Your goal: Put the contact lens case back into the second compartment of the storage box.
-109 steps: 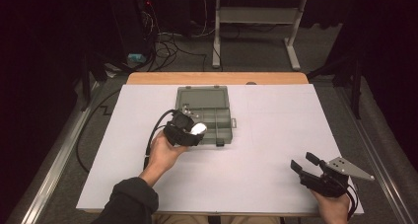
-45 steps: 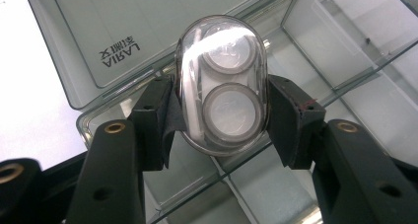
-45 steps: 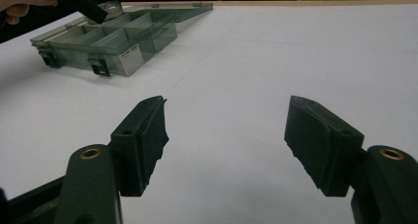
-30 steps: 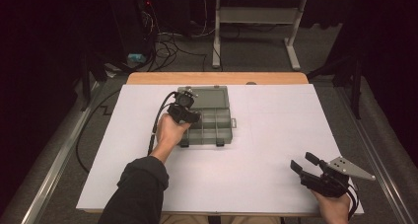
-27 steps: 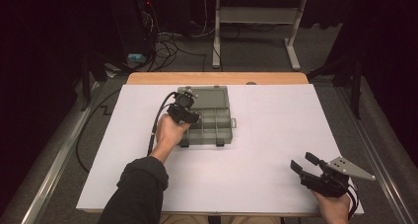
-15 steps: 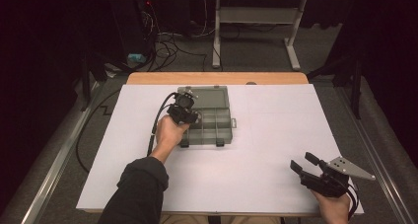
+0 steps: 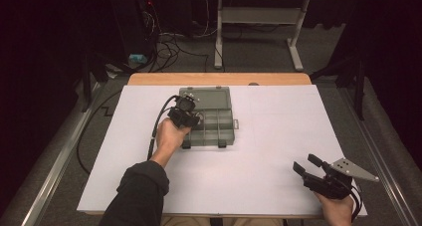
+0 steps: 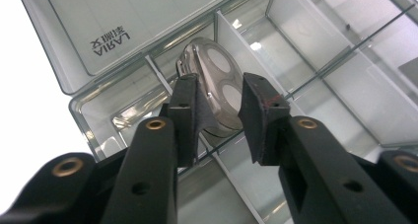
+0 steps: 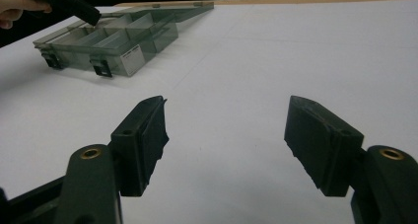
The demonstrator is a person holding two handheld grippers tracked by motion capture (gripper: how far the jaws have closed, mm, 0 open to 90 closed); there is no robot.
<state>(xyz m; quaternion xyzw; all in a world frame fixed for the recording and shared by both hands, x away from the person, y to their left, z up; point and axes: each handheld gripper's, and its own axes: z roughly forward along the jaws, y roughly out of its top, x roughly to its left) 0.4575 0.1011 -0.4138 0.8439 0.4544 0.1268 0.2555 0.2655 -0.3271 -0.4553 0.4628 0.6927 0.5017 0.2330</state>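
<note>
1. White sheeting covers the worktop [image 7: 249,186], with dark floor and cables beyond its far edge.
2. On that sheet, left of centre and toward the far side, lies a clear grey compartment box [image 7: 219,129] with its lid [image 8: 148,21] folded back flat.
3. Inside one of the box's compartments, against a divider wall, a shiny silver oval piece [image 8: 212,86] with pale round patches leans tilted.
4. Seen in the left gripper view, the left gripper [image 8: 219,118] reaches down into the box, and its jaws stand on either side of the silver piece; they have just been closing and then eased slightly apart. One pad [image 8: 190,115] sits at the piece's edge; whether the pads press on it I cannot tell.
5. Well apart from the box, near the worktop's front right corner, the right gripper [image 7: 308,166] hovers in the person's hand, its jaws spread wide with nothing between them.
</note>
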